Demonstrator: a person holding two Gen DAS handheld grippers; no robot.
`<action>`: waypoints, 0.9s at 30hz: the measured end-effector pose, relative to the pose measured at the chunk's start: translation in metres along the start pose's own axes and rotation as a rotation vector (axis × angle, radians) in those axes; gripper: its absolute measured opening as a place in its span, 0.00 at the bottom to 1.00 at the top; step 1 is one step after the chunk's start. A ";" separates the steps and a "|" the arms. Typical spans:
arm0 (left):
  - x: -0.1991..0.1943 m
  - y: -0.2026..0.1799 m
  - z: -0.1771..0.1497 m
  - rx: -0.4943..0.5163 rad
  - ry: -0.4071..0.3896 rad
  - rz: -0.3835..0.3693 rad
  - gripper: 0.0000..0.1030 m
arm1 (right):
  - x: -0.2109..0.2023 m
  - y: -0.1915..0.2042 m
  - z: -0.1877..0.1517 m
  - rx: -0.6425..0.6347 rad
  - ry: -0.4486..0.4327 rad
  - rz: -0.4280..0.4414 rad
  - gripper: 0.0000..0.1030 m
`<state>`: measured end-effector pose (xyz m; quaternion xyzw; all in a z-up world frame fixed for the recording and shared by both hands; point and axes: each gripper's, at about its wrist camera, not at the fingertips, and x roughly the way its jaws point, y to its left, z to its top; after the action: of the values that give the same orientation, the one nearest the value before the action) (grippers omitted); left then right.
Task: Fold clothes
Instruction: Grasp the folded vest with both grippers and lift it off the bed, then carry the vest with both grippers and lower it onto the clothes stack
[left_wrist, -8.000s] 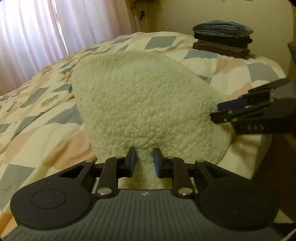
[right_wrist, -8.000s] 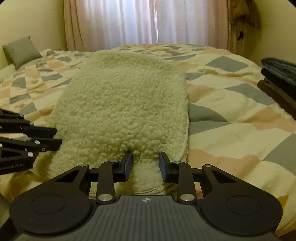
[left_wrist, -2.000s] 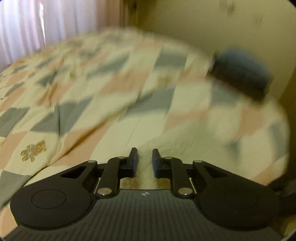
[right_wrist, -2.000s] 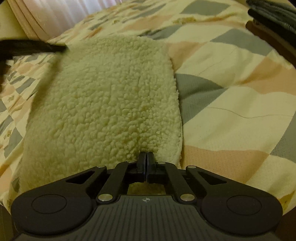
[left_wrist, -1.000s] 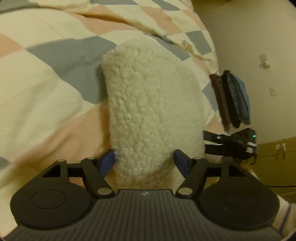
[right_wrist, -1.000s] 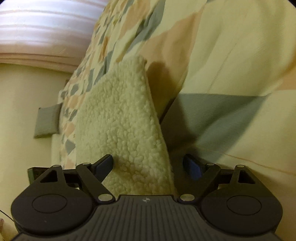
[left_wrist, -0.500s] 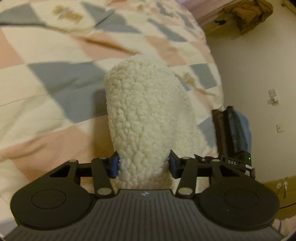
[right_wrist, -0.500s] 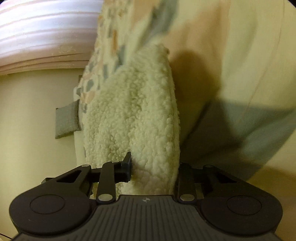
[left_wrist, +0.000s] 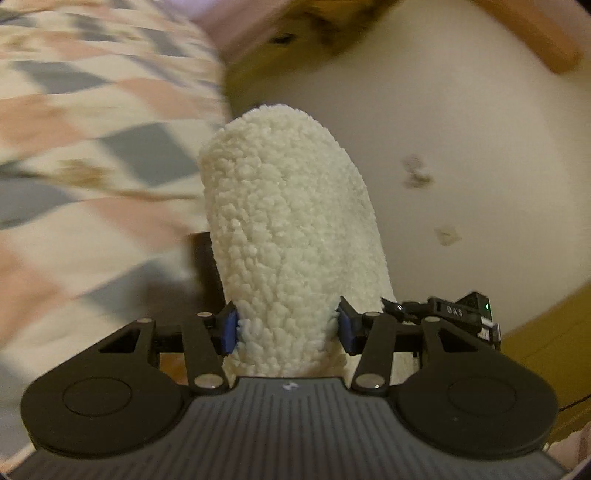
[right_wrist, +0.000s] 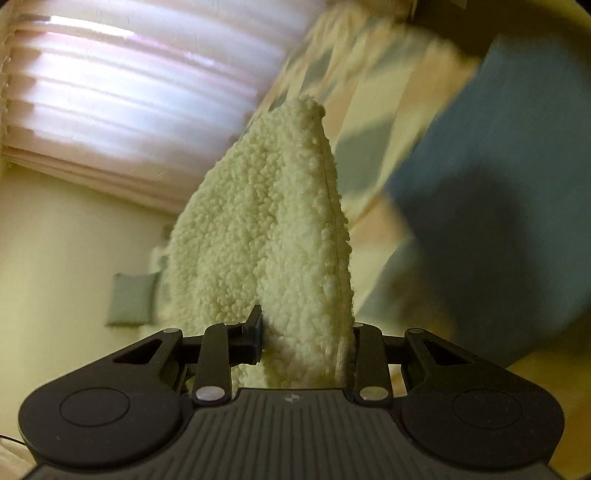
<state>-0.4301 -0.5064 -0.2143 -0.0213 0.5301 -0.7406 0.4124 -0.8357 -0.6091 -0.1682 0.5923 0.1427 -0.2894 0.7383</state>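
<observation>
A folded cream fleece garment (left_wrist: 291, 229) fills the middle of both views, lifted off the bed. My left gripper (left_wrist: 288, 328) is shut on one thick end of it, blue pads pressing into the pile on both sides. My right gripper (right_wrist: 306, 336) is shut on the other end of the fleece garment (right_wrist: 273, 236), which stands up between its fingers. In the left wrist view the right gripper (left_wrist: 443, 314) shows just to the right of the bundle. The fleece hides what lies directly beyond it.
The patchwork bedspread (left_wrist: 74, 155) in cream, pink and grey blurs past on the left. A pale wall (left_wrist: 461, 129) is behind the bundle. A blue blurred shape (right_wrist: 498, 166), pink curtains (right_wrist: 129, 92) and a small green cushion (right_wrist: 131, 299) show in the right wrist view.
Both grippers have closed on the ends of the folded fleece and lifted it off the bed. The views swing and blur as the bundle is carried towards the wall side.
</observation>
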 end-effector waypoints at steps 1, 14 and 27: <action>0.018 -0.011 0.000 0.018 -0.011 -0.013 0.45 | -0.015 -0.002 0.014 -0.024 -0.009 -0.020 0.30; 0.190 -0.002 -0.021 -0.067 -0.008 0.109 0.47 | 0.012 -0.108 0.126 -0.008 0.043 -0.158 0.30; 0.154 -0.031 0.017 0.236 0.056 0.266 0.43 | 0.008 -0.079 0.053 -0.137 -0.262 -0.415 0.51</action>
<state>-0.5422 -0.6140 -0.2445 0.1183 0.4490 -0.7368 0.4915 -0.8835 -0.6719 -0.2216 0.4563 0.1838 -0.4984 0.7138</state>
